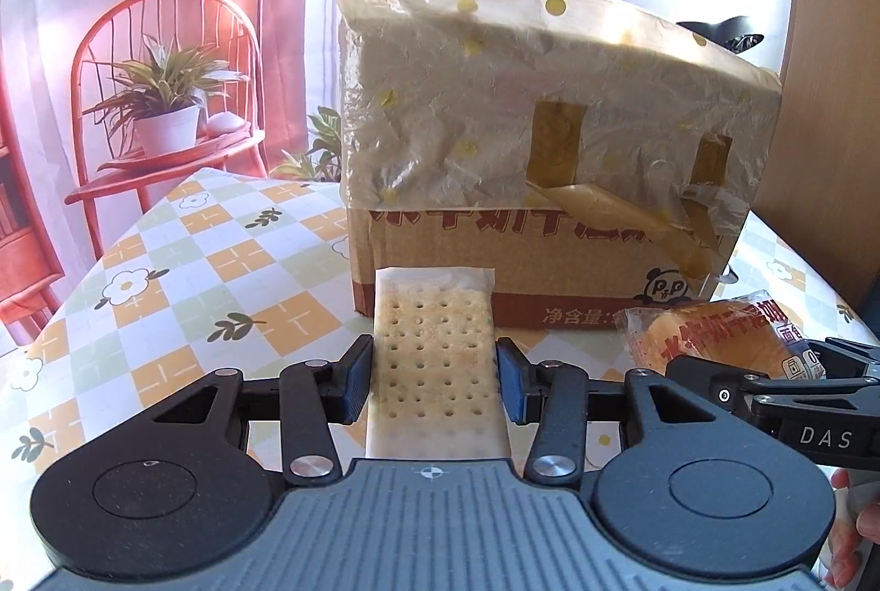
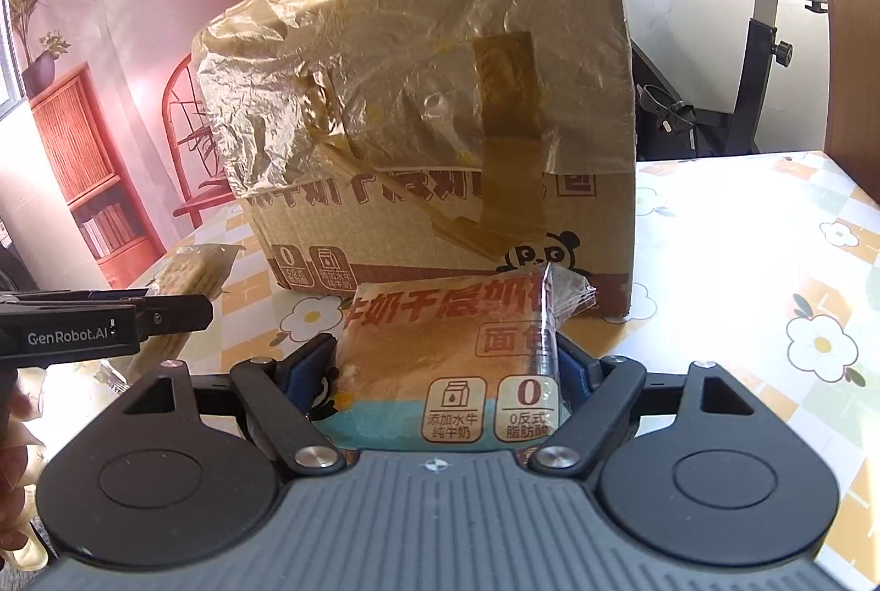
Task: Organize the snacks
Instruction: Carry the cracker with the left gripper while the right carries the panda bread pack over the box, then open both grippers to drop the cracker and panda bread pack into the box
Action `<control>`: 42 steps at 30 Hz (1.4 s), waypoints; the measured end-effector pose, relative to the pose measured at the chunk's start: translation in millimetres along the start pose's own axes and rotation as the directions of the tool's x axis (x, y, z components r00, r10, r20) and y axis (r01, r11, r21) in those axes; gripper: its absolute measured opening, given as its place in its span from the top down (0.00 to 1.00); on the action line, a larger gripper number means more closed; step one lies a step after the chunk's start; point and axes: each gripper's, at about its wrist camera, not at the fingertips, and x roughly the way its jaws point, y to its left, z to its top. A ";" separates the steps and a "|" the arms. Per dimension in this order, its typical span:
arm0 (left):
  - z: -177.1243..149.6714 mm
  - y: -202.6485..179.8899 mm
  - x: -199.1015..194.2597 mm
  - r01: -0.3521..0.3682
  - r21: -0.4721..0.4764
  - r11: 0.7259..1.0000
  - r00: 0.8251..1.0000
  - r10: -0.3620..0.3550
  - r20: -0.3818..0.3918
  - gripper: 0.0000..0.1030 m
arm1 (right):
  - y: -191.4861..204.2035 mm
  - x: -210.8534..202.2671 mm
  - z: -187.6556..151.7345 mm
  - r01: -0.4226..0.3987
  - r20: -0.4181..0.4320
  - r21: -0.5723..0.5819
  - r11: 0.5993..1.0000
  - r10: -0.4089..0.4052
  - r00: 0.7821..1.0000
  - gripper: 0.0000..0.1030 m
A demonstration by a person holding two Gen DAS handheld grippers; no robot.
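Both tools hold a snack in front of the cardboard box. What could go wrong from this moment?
1. The left tool grips the cracker packet by its long edges; a hard squeeze may crack the crackers.
2. The right tool presses the soft bread packet; the bread may be squashed, or the slick wrapper may slip.
3. The cardboard box rises tall just ahead, draped with loose plastic film and peeling tape; a packet lifted over it may catch there.

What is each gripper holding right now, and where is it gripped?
The left gripper pinches the cracker packet across its long side edges. The right gripper clamps the wrapped bread by its two sides.
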 end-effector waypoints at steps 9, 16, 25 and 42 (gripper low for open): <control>50.5 2.1 -27.5 0.015 -0.037 0.999 0.989 -0.009 0.151 0.52 | 16.6 -25.1 47.8 -0.022 0.103 -0.039 0.999 0.026 0.994 0.21; 96.4 -5.9 -54.1 0.051 -0.016 0.999 0.961 -0.045 0.272 0.52 | 26.5 -58.9 98.2 -0.054 0.231 -0.080 0.995 0.071 0.970 0.21; 164.2 -14.6 -36.6 0.110 0.001 0.994 0.945 -0.105 0.309 0.52 | 13.5 -37.8 180.0 0.005 0.272 -0.126 0.992 0.030 0.962 0.21; 215.2 -15.1 82.0 0.086 0.059 0.995 0.985 -0.094 0.142 0.52 | -37.8 74.9 207.1 0.001 0.077 -0.018 1.000 0.000 0.997 0.20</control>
